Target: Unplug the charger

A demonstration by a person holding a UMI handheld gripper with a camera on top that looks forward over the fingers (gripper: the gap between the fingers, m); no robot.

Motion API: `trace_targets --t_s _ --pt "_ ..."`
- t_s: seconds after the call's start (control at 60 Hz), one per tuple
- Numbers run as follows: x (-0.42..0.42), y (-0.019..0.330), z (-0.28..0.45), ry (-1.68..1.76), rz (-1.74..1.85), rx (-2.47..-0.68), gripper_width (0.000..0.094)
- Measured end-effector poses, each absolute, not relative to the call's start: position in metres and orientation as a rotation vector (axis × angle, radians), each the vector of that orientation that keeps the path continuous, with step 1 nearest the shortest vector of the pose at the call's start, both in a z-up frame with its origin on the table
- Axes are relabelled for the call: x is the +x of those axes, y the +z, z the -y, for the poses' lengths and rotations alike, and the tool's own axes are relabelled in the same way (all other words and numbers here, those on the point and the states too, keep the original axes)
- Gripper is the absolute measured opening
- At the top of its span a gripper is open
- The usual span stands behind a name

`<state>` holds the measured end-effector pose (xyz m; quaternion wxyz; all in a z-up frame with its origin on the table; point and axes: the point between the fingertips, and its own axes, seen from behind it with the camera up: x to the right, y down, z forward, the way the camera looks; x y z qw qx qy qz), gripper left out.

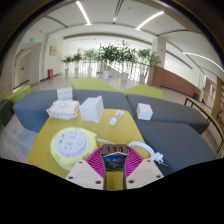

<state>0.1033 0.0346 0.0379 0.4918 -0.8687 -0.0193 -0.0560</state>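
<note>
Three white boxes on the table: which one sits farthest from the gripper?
The small white box, at the table's far end beyond the pack under it. The taller box and the cube lie nearer the gripper.

Office lounge or lobby: grey sofas point(40, 106) at 10 and 2 o'clock around a yellow table point(100, 128), potted plants point(118, 56) at 12 o'clock, ceiling strip lights point(84, 12), glazed walls.

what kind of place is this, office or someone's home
Probably an office lobby or lounge rather than a home: long strip ceiling lights, a row of potted plants by bright windows, and grey sofas around a yellow-green table. The gripper hovers low over that table, jaws open.
</note>
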Motion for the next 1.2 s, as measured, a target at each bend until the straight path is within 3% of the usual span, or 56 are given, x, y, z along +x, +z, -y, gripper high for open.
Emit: trace_targets --t_s 0.083,0.2,0.317,0.35,0.417,0.433,0.483,0.667,0.8,1.017,1.2 --pt "0.114 0.0 -0.024 -0.17 0.081 -2.186 0.0235" --pt "0.114 0.001 -0.029 -0.141 0.046 -2.167 0.0265" --pt "0.111 0.003 -0.028 -0.158 0.096 -2.212 0.0371" --pt "0.111 0.002 -0.024 -0.148 0.112 -2.229 0.0456" --pt "0.115 0.012 -0.016 -0.136 0.095 -2.238 0.0837" --pt "0.115 0.017 -0.013 -0.129 0.089 -2.233 0.0861" --pt "0.114 0.034 -0.005 -0.105 0.075 -2.218 0.0818" --pt "0.113 0.095 0.047 -0.048 0.053 -2.168 0.0853" --pt "0.105 0.119 0.086 -0.034 0.089 -2.141 0.0848" --pt "0.09 0.134 0.119 0.002 0.137 -2.087 0.0847" --pt "0.087 0.106 0.129 0.107 0.076 -2.119 0.0848"
